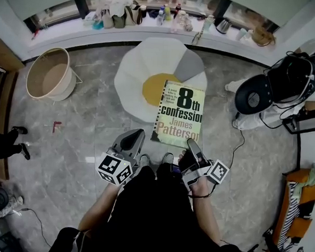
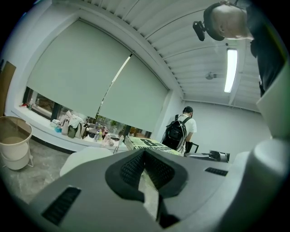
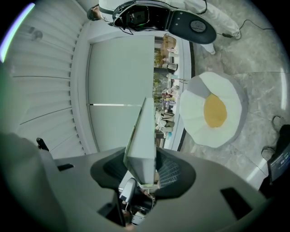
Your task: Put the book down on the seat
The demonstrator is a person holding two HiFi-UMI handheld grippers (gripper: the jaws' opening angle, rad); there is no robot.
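Bucket (image 1: 50, 73) on floor (image 1: 83, 129); right hand-held gripper (image 1: 192, 146) pinches book (image 1: 180, 114) by its near edge above seat (image 1: 148, 61); left hand-held gripper (image 1: 137, 133) pressed together, empty.

To my far left a pale round basket (image 1: 50, 73) stands on the grey marble floor (image 1: 94, 121), with a small red mark (image 1: 56, 126) on the floor nearer me. Bags (image 1: 119, 15) and bottles (image 1: 164, 12) crowd the far window ledge (image 1: 67, 35). On my right stands a person (image 1: 261, 121) in white, wearing a black backpack (image 1: 292, 78).
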